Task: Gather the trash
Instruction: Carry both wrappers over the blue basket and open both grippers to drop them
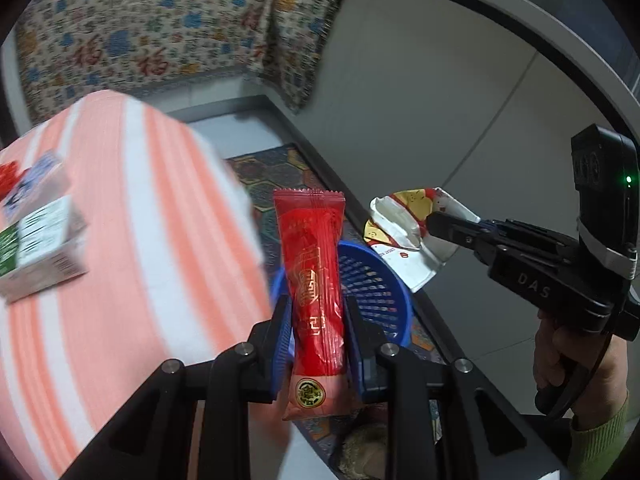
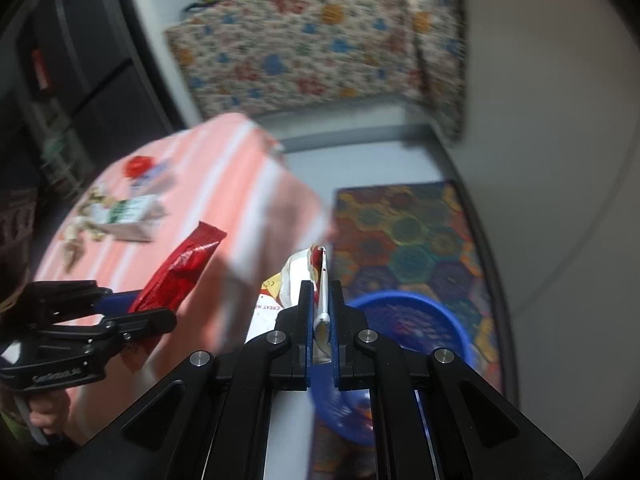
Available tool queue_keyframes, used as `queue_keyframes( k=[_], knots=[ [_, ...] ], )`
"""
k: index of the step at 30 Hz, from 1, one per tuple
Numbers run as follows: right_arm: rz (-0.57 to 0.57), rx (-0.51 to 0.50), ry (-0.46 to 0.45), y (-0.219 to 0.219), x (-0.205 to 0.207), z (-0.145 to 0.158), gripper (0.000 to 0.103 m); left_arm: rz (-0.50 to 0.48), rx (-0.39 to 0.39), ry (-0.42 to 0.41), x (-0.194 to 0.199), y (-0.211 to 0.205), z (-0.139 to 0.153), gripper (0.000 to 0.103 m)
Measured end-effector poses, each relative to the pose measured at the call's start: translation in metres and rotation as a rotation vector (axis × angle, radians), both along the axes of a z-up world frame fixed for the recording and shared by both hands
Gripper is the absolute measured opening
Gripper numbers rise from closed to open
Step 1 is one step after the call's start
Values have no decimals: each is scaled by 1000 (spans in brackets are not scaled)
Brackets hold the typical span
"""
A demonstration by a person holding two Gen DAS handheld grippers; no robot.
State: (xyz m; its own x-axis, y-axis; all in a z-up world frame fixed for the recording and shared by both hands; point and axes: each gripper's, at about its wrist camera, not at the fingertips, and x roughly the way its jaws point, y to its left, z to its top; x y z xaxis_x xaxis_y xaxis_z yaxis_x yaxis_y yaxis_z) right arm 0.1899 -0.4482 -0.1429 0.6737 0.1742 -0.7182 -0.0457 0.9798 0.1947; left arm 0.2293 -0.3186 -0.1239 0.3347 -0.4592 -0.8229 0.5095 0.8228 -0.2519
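Over the basket: both grippers carry trash off the table edge toward the blue basket on the floor.
Left gripper: pinching a red snack wrapper near its lower end; the wrapper stands up between the pads.
Right gripper: pressed together on a crumpled white paper cup, flattened edge caught between the pads.
Step in hand: carry and drop, by my reading; neither piece is released yet.
Doing it well: bring each piece squarely above the basket mouth before letting go; the wrapper is light and may drift, so lower it first. Cup is bulky, so aim for the centre, not the rim.
Surface: table under a pink-and-white striped cloth; small cartons lie on it.
Room: patterned hexagon mat under the basket, pale tiled floor, floral cloth draped beyond.
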Motion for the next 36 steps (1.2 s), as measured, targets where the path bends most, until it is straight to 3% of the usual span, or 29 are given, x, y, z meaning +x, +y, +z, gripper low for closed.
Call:
queue_keyframes(
  k=[10, 27, 29, 30, 31, 33, 36],
  knots=[
    [-144, -33, 101, -61, 1, -19, 5, -110, 17, 43, 20, -76, -31, 26],
    [-195, 33, 130, -84, 9, -31, 6, -146, 46, 48, 27, -108, -61, 27],
    [-198, 45, 131, -85, 10, -32, 10, -147, 51, 36, 27, -109, -62, 32],
    [-208, 46, 129, -86, 10, -33, 12, -140, 58, 44, 29, -110, -65, 46],
    [-218, 45, 127, -87, 10, -33, 26, -132, 55, 50, 29, -110, -65, 51],
    [-237, 57, 115, -90, 9, -31, 44, -118, 36, 52, 32, -107, -66, 54],
    [-260, 67, 89, -94, 4, -25, 44, -114, 26, 55, 31, -104, -64, 54]
  ],
)
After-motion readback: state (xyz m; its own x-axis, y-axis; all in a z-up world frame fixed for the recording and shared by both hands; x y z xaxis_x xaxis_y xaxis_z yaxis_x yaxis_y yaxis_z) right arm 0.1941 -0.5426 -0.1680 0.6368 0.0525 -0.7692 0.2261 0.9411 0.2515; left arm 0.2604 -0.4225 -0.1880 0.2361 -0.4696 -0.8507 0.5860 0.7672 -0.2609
